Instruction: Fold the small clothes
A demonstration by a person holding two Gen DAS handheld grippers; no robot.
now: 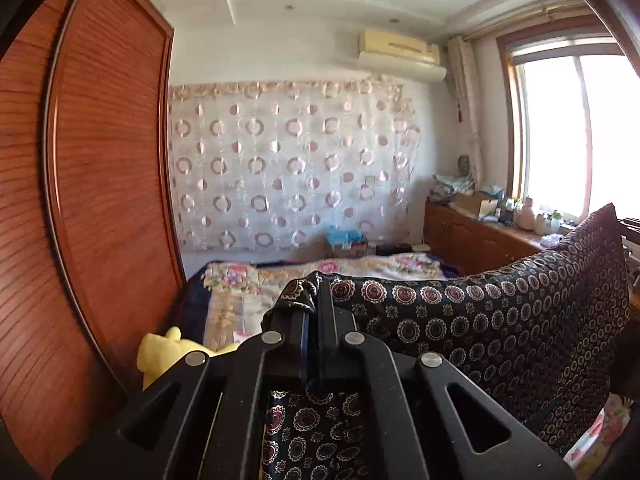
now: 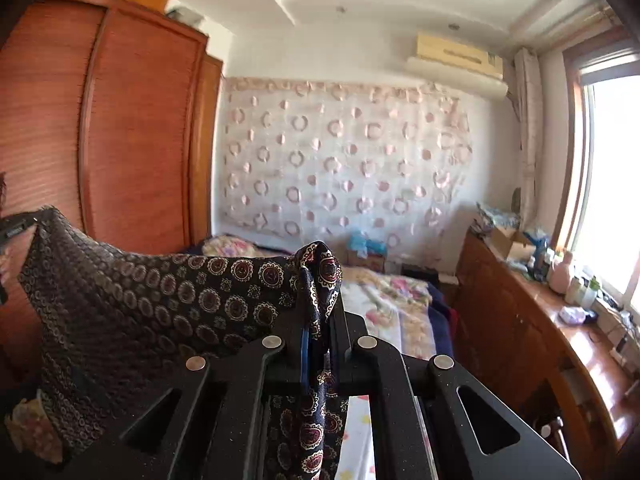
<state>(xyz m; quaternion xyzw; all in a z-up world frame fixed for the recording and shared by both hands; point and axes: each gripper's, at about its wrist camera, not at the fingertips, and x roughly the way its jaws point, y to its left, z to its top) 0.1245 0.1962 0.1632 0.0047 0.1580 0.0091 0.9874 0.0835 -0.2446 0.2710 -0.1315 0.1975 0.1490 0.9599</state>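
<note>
A dark silky garment [image 1: 500,320] printed with red and cream medallions hangs stretched in the air between my two grippers. My left gripper [image 1: 316,300] is shut on one top corner, the cloth bunched over its fingertips. In the right wrist view the same garment [image 2: 160,292] spreads away to the left, and my right gripper [image 2: 320,304] is shut on the other top corner, which folds over its tips. The far corner of the cloth reaches the left gripper [image 2: 18,226], just visible at the left edge. The garment's lower part drops below both cameras.
A bed with a floral quilt [image 1: 328,276] lies below and ahead. A tall wooden wardrobe [image 1: 100,168] stands close on the left. A yellow plush toy [image 1: 168,354] sits on the bed. A wooden sideboard [image 2: 532,320] crowded with bottles and boxes runs under the window on the right.
</note>
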